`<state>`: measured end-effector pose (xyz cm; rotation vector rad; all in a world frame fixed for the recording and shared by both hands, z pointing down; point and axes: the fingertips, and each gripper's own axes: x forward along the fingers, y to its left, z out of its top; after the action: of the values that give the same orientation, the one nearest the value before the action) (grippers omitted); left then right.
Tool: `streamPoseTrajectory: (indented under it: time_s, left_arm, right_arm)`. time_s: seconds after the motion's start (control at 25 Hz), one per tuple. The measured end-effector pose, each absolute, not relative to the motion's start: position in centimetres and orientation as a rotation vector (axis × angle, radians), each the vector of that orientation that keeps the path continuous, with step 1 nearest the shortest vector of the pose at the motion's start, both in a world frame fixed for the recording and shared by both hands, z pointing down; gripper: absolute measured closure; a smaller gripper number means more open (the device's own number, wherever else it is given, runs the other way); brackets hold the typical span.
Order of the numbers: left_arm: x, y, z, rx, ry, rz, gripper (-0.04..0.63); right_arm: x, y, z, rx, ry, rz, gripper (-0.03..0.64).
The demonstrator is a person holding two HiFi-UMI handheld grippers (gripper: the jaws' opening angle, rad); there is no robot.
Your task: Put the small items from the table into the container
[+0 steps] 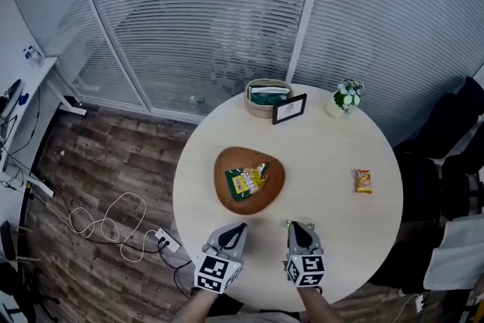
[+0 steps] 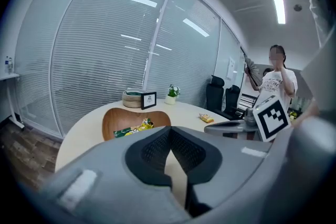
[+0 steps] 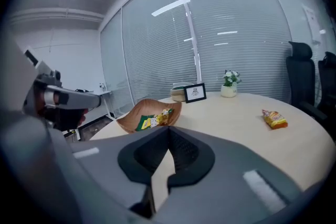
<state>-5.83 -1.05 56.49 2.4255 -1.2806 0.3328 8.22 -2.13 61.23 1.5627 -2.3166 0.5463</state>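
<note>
A wooden bowl [image 1: 227, 193] sits left of centre on the round table [image 1: 325, 223], with a green and yellow snack packet [image 1: 247, 180] lying in it. An orange snack packet [image 1: 364, 181] lies alone on the right side of the table. My left gripper [image 1: 240, 226] hovers over the near edge, just below the bowl, jaws shut and empty. Beside it, my right gripper [image 1: 300, 225] is also shut with nothing in it. The left gripper view shows the bowl [image 2: 113, 118], its packet [image 2: 134, 128] and the orange packet [image 2: 206, 118] ahead. In the right gripper view the orange packet [image 3: 274, 119] lies far right.
At the table's far edge stand a woven basket [image 1: 267, 97], a small photo frame [image 1: 290, 109] and a flower pot [image 1: 346, 97]. Dark chairs [image 1: 446, 155] crowd the right side. Cables [image 1: 113, 223] lie on the floor at left. A person [image 2: 275, 81] stands beyond the table.
</note>
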Motion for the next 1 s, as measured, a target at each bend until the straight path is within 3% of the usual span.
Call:
streamPoseTrajectory:
  time_s: [0.32,0.52,0.64,0.84,1.0]
  left_arm:
    - [-1.3,-0.6,57.2,2.468,-1.15,0.331,0.603]
    - [-0.1,-0.3,58.1,2.468,-1.129,0.357,0.6]
    - [0.1,-0.2,58.9,2.452,-1.128,0.381,0.598]
    - [0.0,-0.1,59.7,2.42,-1.129,0.402,0.598]
    - [-0.4,0.0,60.2,2.394,-1.146,0.41,0.598]
  right_arm:
    - [13.0,2.4,63.3,1.61,-2.212,0.599,0.615]
    - [13.8,2.1,64.6,1.503,-2.207,0.424,0.608]
    - [12.9,1.5,65.7,1.355,-2.23,0.29,0.533]
    - [13.0,0.0,69.2,1.268,-2.184,0.357,0.439]
    - [12.9,-0.8,71.5,1.197,-2.112,0.413,0.41]
